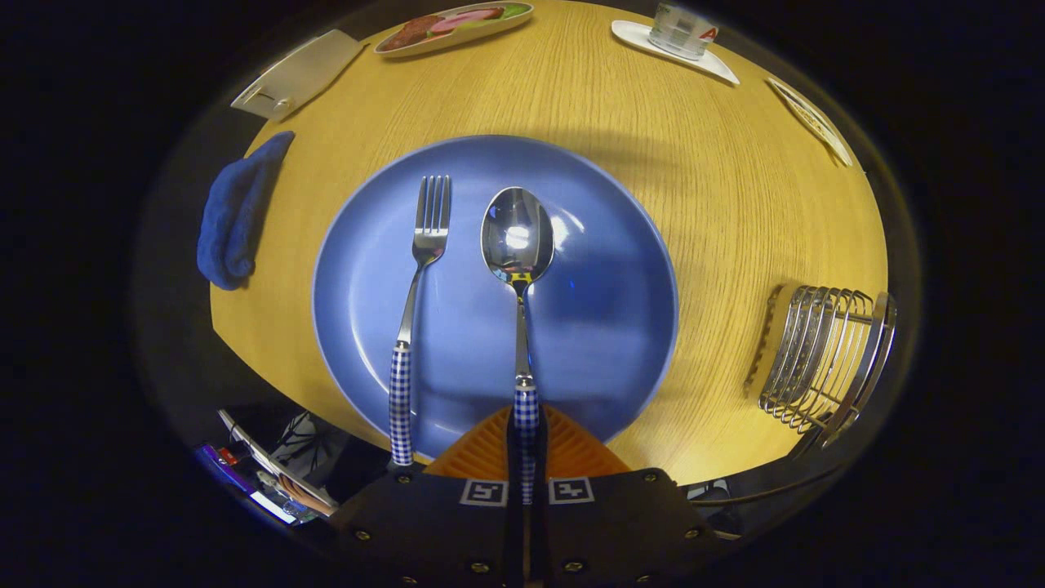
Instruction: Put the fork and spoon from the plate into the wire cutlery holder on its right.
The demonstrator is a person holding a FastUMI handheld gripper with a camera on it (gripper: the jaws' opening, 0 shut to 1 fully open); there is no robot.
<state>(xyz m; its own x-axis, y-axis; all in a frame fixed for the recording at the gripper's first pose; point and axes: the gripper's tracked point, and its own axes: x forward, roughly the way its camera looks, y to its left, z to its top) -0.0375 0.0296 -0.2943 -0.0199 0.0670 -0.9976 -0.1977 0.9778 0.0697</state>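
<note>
A blue plate point(604, 327) lies on the round wooden table point(735, 188), straight ahead of my fingers. On it lie a fork point(412, 278) and a spoon point(518, 245), side by side, heads pointing away, both with blue-white checked handles. The fork is on the left, its handle end just left of my fingers. My gripper point(526, 445) is at the plate's near rim, and both fingers press on the spoon's handle, which runs through the narrow slit between them. The wire cutlery holder point(824, 359) stands right of the plate near the table edge.
A folded blue cloth point(237, 212) lies left of the plate. Beyond the plate sit a white flat case point(298, 73), an oval dish with food point(453, 26), a glass on a white coaster point(678, 37) and a card point(812, 118). Clutter lies below the table's near-left edge.
</note>
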